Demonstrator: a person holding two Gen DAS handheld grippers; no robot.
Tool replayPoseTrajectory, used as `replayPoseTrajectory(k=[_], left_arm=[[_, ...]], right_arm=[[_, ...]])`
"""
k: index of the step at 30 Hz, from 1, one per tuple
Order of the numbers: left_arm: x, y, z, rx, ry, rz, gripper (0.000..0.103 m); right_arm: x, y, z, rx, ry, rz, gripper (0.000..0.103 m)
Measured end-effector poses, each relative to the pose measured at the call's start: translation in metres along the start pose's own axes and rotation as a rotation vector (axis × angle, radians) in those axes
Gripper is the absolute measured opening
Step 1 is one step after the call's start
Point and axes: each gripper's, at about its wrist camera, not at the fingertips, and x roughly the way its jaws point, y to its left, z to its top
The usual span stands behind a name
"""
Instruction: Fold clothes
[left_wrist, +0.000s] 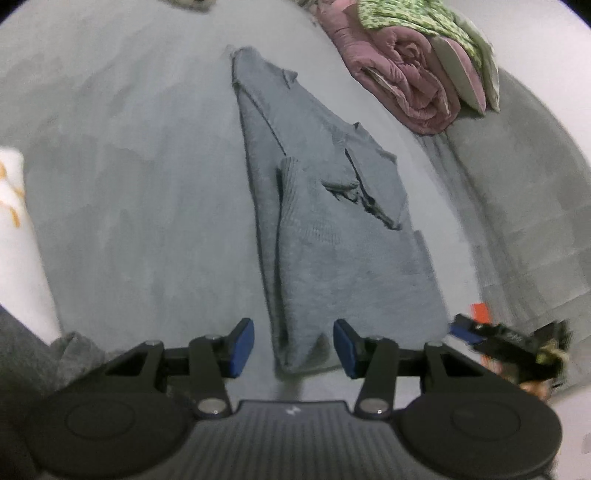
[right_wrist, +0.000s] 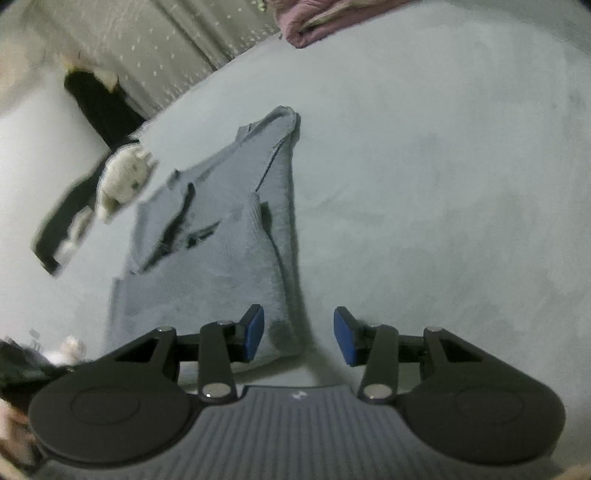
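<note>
One grey knitted sweater (left_wrist: 332, 229) is lying flat on the pale grey, soft-looking bed surface (left_wrist: 129, 184), partly folded into a long tapering shape, with a ribbed cuff resting on its middle and a dark gap showing at the neckline. It is stretching straight ahead of the left gripper (left_wrist: 293, 345), its nearest corner lying between the fingers without touching them. Two blue-padded fingers (left_wrist: 243, 343) on black linkages are standing spread apart there, holding nothing. Far ahead and to the right of that gripper, one bundle of rolled mauve quilted bedding (left_wrist: 406, 85) is sitting with one green-and-white patterned cloth (left_wrist: 406, 18) draped over it. To its left, one white fabric item with orange marks (left_wrist: 14, 206) is showing at the edge.

From the right wrist, the same sweater (right_wrist: 214, 243) is lying ahead and to the left of the right gripper (right_wrist: 299, 338), its near edge beside the left blue pad (right_wrist: 255, 332). That gripper's fingers are likewise standing wide apart and empty. The blurred left gripper (right_wrist: 74, 218) is appearing further left.
</note>
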Motion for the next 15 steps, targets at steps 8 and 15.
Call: replayPoseTrajectory(k=[8, 15], left_arm=[[0.020, 0.008, 0.001, -0.064, 0.093, -0.112, 0.048], [0.034, 0.011, 0.004, -0.095, 0.114, -0.169, 0.048]], right_arm=[[0.009, -0.033, 0.001, 0.191, 0.088, 0.156, 0.047], [0.020, -0.036, 0.003, 0.240, 0.123, 0.267, 0.046]])
